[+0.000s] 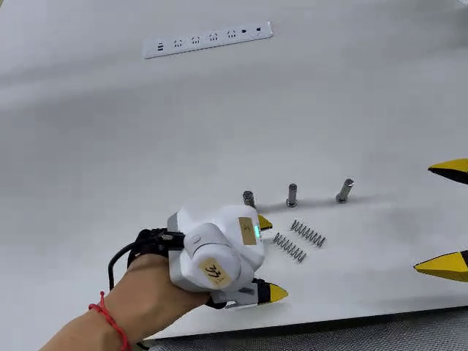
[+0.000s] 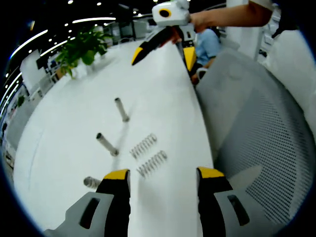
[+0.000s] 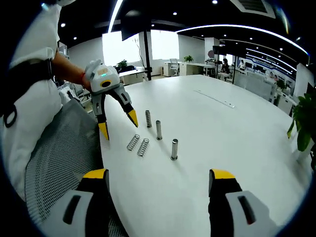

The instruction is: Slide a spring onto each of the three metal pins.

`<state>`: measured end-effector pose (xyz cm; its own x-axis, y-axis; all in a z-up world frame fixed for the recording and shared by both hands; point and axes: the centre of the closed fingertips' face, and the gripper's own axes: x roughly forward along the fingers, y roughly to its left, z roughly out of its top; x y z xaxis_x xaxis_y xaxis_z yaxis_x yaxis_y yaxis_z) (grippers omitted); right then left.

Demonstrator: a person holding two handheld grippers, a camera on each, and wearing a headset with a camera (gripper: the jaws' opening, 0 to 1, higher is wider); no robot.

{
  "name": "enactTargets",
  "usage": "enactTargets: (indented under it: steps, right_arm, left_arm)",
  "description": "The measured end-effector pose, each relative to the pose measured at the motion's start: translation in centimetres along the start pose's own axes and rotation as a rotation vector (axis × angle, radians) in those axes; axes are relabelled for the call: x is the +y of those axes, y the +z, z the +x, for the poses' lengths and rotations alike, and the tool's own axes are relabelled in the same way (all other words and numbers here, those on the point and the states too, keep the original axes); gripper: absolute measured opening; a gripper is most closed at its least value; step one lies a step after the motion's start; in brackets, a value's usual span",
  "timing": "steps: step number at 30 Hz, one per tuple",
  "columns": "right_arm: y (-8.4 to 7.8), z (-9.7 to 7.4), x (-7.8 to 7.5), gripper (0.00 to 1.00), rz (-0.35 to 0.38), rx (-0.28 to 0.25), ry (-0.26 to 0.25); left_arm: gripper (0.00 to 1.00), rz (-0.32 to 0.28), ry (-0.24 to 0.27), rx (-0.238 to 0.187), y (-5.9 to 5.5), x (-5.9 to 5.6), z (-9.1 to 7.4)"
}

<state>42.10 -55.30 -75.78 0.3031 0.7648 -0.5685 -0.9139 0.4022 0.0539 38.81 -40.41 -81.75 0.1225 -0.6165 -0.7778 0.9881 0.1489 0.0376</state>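
Note:
Three metal pins stand upright in a row on the white table [image 1: 146, 146]: left pin [image 1: 248, 198], middle pin [image 1: 292, 194], right pin [image 1: 344, 190]. The left pin [image 3: 148, 118] looks ribbed, as if a spring sits on it; the middle pin [image 3: 158, 130] and right pin [image 3: 174, 148] are bare. Two loose springs [image 1: 308, 233] [image 1: 289, 247] lie side by side just in front of the pins. My left gripper [image 1: 271, 258] is open and empty, its tips just left of the springs [image 2: 152, 163]. My right gripper [image 1: 447, 218] is open and empty at the right edge, well away from the pins.
A white power strip [image 1: 207, 39] lies at the far side of the table. The table's front edge [image 1: 307, 325] runs close under the left gripper. A grey mesh chair [image 2: 256, 138] stands beside the table.

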Motion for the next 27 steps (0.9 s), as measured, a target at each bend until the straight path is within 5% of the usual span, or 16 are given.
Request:
enactTargets:
  steps: [7, 27]
  right_arm:
    - [-0.7, -0.4, -0.2, 0.83, 0.026, -0.001, -0.030]
    - [-1.1, -0.8, -0.2, 0.81, 0.061, -0.018, -0.064]
  left_arm:
    - [0.51, 0.001, -0.017, 0.000, 0.5, 0.6, 1.3]
    - [0.31, -0.010, -0.025, 0.088, -1.9, 1.1, 2.6]
